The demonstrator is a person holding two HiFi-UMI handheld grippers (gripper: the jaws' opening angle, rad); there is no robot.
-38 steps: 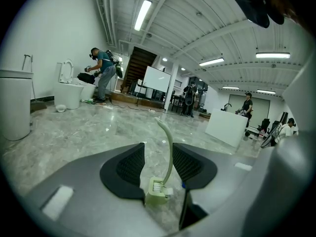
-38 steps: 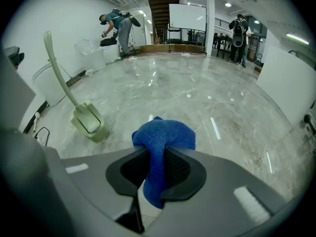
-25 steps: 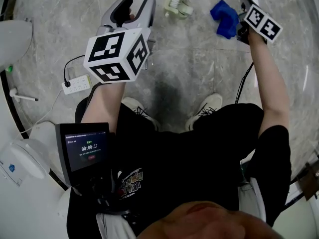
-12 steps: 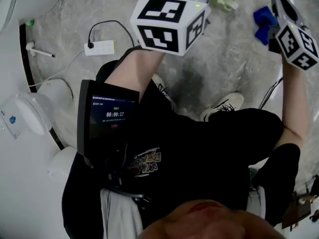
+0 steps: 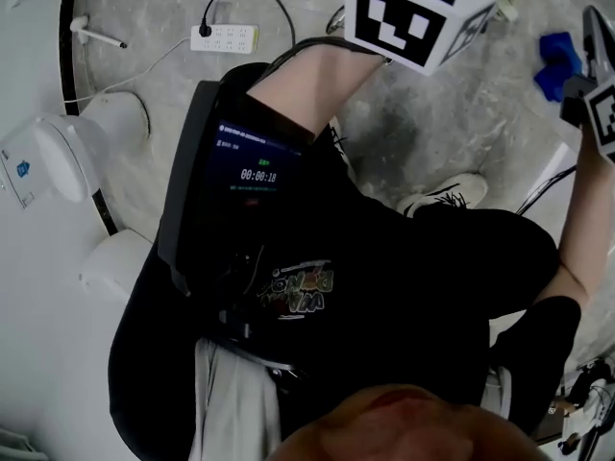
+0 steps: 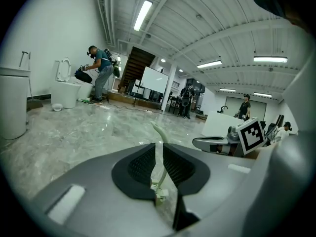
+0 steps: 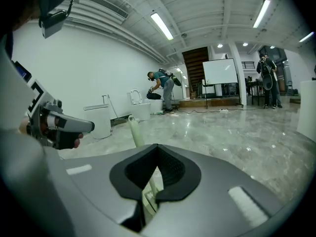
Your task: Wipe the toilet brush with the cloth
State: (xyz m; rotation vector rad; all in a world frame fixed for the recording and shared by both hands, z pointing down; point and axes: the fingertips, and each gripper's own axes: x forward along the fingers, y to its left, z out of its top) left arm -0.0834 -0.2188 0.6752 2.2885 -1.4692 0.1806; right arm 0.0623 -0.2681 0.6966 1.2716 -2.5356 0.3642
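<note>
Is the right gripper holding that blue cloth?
No: the right gripper view shows nothing blue between the jaws of the right gripper, and the head view shows the blue cloth lying on the floor.

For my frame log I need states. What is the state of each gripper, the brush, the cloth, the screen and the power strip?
left gripper: jaws slightly apart, empty
right gripper: jaw tips together, empty
brush: on the floor, ungripped
cloth: crumpled on the floor, ungripped
screen: on
power strip: one cable plugged in
</note>
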